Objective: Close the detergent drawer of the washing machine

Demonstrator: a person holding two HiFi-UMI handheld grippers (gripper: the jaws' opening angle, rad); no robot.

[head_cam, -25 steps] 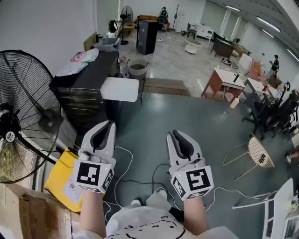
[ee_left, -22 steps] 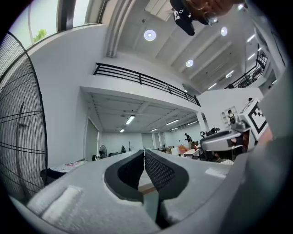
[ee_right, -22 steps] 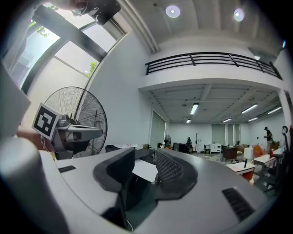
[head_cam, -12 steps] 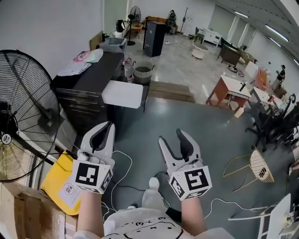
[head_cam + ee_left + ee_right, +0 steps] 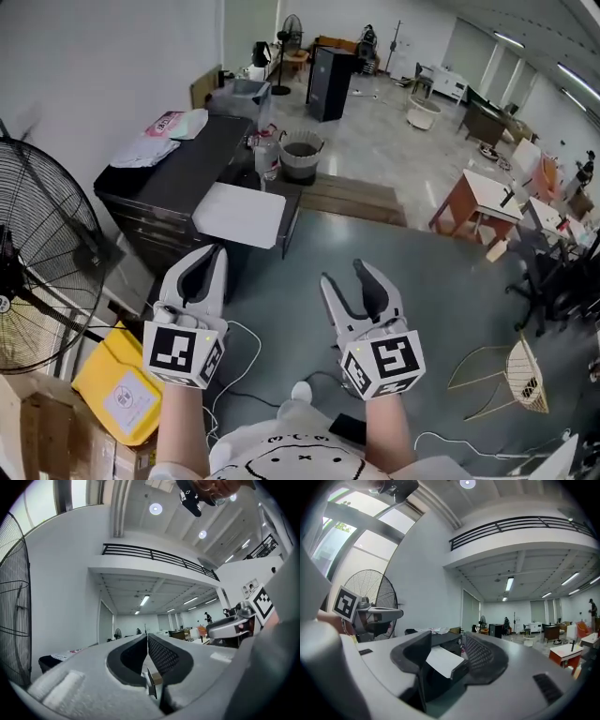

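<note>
Currently both grippers are held out level side by side, well apart from any object. Left gripper (image 5: 208,251): jaws together, ribbed pads meeting along a thin slit in the left gripper view (image 5: 147,635), nothing between them; only a small brownish patch shows low in the slit, not identifiable. Right gripper (image 5: 345,274): jaws have just been opening and stand wide, with nothing held. Through their gap in the right gripper view (image 5: 446,643) the washing machine (image 5: 440,660) shows as a white top over a dark body, its lower part cut off by the jaw bases. In the head view the washing machine (image 5: 242,214) sits ahead of the left jaw tips and left of the right jaws' line, clear of both. Detergent drawer: cannot be picked out in any view, as the machine's front is dark and seen steeply from above, so whether it is in or out cannot be told. A fan (image 5: 37,281) stands left of the left jaws, cut off by the frame edge. A yellow pad (image 5: 117,394) lies behind and left of the left jaws, partly covered by that gripper's marker cube. A white cable (image 5: 242,345) runs on the floor below the jaws, its ends hidden under the person.
</note>
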